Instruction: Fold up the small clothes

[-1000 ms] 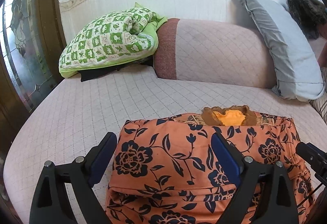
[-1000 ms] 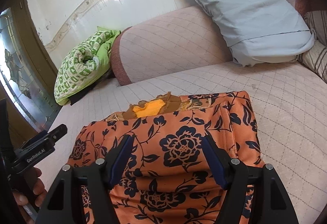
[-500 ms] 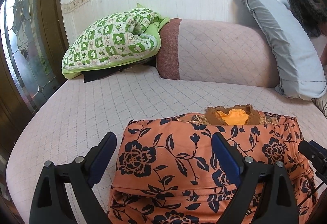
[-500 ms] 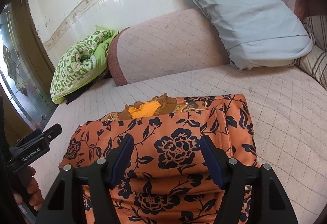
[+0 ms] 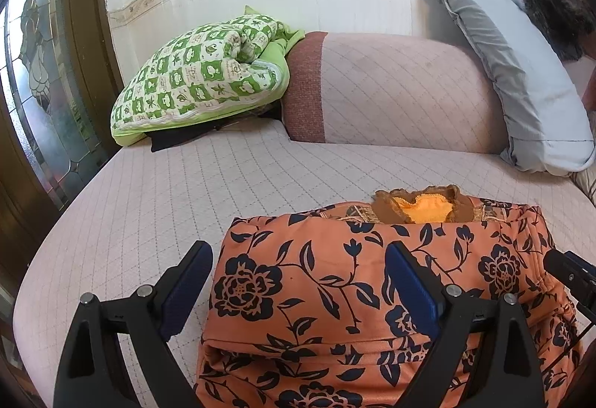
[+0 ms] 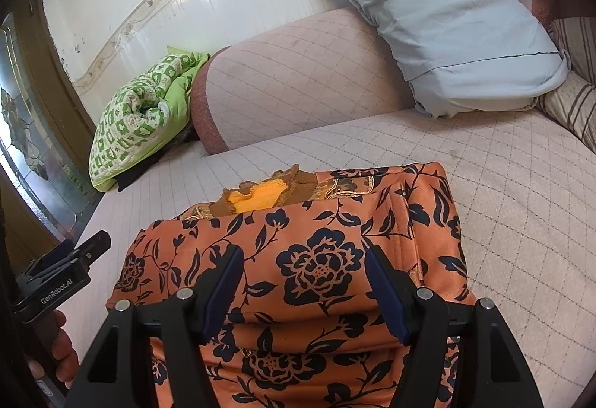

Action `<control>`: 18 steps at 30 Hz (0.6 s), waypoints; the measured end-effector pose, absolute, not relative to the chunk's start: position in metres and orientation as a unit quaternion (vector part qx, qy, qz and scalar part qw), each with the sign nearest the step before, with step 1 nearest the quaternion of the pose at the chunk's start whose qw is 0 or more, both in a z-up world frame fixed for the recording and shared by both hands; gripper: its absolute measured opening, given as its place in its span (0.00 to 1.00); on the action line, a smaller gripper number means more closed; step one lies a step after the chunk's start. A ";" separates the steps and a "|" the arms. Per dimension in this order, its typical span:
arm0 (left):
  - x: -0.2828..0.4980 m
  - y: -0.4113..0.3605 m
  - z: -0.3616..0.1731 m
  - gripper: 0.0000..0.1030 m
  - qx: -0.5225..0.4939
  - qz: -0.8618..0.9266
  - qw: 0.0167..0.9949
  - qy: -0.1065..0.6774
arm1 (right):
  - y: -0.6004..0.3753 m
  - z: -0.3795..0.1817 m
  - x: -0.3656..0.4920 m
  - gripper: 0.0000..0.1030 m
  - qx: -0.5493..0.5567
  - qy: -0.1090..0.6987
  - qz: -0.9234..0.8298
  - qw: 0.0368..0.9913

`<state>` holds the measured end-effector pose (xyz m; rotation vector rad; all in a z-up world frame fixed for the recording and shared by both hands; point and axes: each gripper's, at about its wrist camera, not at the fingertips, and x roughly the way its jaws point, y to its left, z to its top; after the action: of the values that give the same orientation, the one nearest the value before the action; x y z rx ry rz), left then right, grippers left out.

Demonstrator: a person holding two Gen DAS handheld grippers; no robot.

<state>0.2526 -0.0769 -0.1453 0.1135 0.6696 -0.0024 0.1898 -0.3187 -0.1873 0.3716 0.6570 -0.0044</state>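
An orange garment with a black flower print lies folded into a thick rectangle on the pink quilted bed; it also shows in the right wrist view. Its brown frilled collar with yellow lining peeks out at the far edge. My left gripper is open and empty, its fingers straddling the garment's left side just above it. My right gripper is open and empty over the garment's middle. The left gripper also shows at the left edge of the right wrist view.
The pink bed has a bolster at the back. A green checked quilt lies back left, a grey pillow back right, a striped cushion far right. A wooden glass door stands left.
Both grippers have drawn back slightly from the folded garment and stay open. The garment has not moved.
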 end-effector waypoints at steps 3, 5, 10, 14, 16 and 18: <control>0.253 -0.078 -0.146 0.91 0.058 -0.001 0.942 0.330 | -0.319 -0.188 0.190 0.68 0.181 0.322 -0.002 0.929; 0.253 -0.078 -0.147 0.91 0.059 -0.003 0.942 0.331 | -0.319 -0.188 0.191 0.68 0.182 0.323 -0.003 0.929; 0.253 -0.079 -0.148 0.91 0.061 -0.003 0.941 0.332 | -0.319 -0.189 0.191 0.68 0.182 0.323 -0.004 0.929; 0.253 -0.079 -0.148 0.91 0.061 -0.003 0.941 0.331 | -0.319 -0.189 0.191 0.68 0.182 0.322 -0.005 0.929; 0.253 -0.079 -0.148 0.91 0.062 -0.003 0.942 0.331 | -0.319 -0.189 0.191 0.68 0.182 0.323 -0.004 0.929; 0.253 -0.079 -0.148 0.91 0.062 -0.003 0.941 0.331 | -0.319 -0.189 0.191 0.68 0.182 0.323 -0.004 0.929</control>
<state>0.2529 -0.0789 -0.1476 0.1269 0.6759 -0.0062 0.1909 -0.3191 -0.1893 0.3730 0.6613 -0.0087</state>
